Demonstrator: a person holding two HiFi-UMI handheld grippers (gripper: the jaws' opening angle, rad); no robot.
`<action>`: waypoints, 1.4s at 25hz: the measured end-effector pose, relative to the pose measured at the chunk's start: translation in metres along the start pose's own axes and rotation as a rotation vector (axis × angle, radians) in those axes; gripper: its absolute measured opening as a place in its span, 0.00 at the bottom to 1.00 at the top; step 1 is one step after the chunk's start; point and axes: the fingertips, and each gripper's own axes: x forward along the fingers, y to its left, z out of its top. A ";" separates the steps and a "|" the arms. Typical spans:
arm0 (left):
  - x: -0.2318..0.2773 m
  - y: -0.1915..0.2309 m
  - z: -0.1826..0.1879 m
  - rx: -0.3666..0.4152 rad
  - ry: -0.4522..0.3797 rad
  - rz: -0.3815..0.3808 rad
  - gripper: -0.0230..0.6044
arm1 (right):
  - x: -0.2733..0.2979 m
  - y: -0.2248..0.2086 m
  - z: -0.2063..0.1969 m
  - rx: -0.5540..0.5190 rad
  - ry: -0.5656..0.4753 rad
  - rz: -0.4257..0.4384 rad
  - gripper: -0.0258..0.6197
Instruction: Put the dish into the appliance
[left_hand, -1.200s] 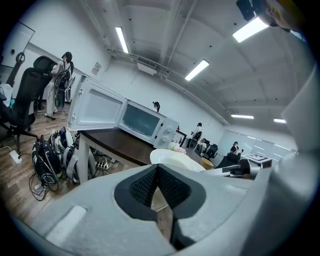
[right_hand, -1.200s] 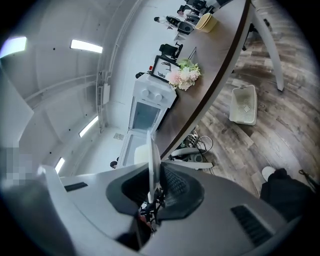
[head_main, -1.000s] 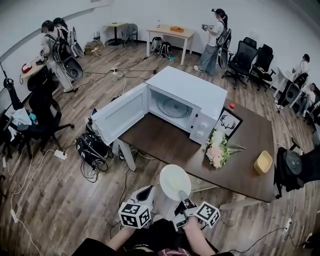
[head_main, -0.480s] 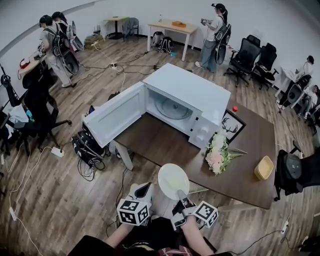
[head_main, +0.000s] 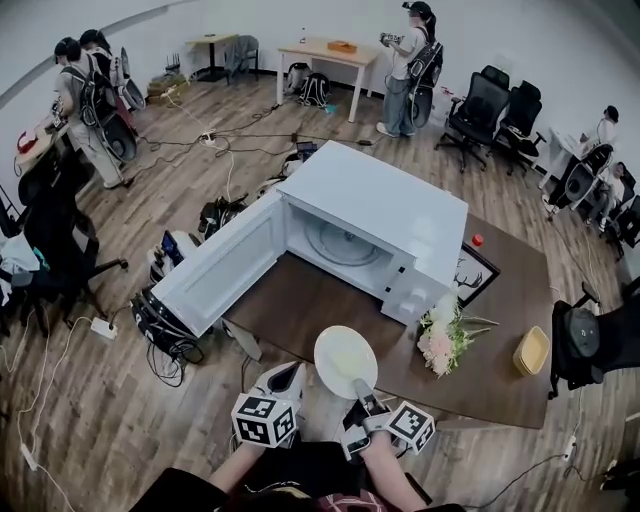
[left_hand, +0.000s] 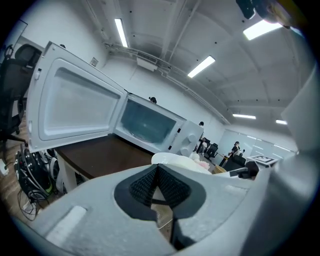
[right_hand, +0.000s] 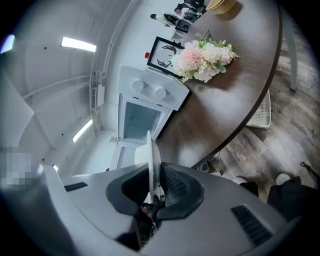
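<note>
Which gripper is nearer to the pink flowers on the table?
Right. The right gripper, holding the plate, is below and left of the flowers in the head view; the left gripper is farther left, beyond the plate.

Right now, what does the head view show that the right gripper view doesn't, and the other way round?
Only the head view: the left hand-held gripper, the plate's whole round face, cables on the floor. Only the right gripper view: ceiling lights, and the plate's rim pinched between the right hand-held gripper's jaws. Both: the open microwave, flowers, deer picture, brown table.
</note>
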 end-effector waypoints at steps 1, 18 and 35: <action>0.006 0.007 0.005 0.002 0.010 -0.007 0.05 | 0.009 0.002 0.000 0.007 -0.004 -0.004 0.11; 0.090 0.082 0.077 0.065 0.088 -0.186 0.05 | 0.124 0.038 0.022 0.096 -0.193 -0.033 0.11; 0.136 0.099 0.097 0.043 0.151 -0.181 0.05 | 0.180 0.045 0.071 0.124 -0.226 -0.072 0.12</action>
